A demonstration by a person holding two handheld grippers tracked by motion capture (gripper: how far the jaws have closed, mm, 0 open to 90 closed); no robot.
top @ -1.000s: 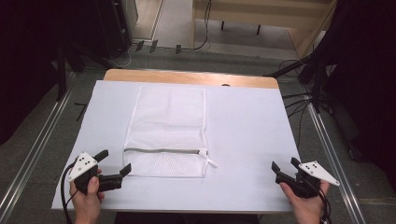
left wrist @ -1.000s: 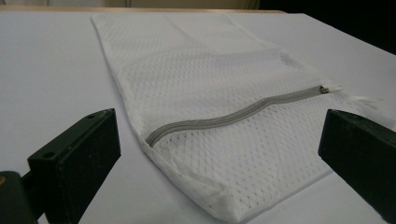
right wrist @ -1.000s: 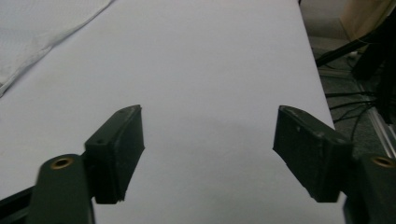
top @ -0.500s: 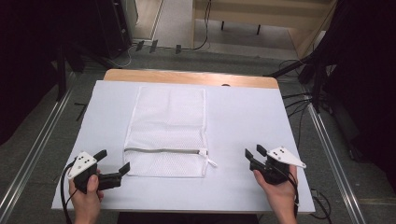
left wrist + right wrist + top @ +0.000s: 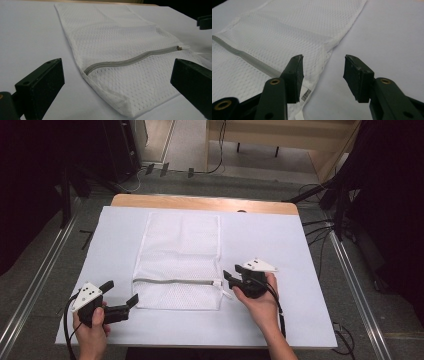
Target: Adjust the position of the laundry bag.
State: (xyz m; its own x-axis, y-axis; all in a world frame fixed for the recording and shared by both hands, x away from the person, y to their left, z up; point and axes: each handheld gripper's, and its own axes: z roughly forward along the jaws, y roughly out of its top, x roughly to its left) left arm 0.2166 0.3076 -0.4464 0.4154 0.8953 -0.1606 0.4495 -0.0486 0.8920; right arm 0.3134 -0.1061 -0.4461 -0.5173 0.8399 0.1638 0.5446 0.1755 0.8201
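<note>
Mesh bag (image 5: 180, 265): white woven cloth, open perforated weave, matt, slightly rough; its zipper (image 5: 175, 281) is grey tape with a small metal pull at the end nearer my right tongs (image 5: 231, 278). Surface (image 5: 300, 250): covered in a smooth, matt white sheet, with a bare wood strip (image 5: 200, 202) along the far edge, light and faintly satin. My left tongs (image 5: 120, 296): matt black plastic jaws. My right tongs: the same, with brass-coloured metal inserts and scuffed pad edges.
</note>
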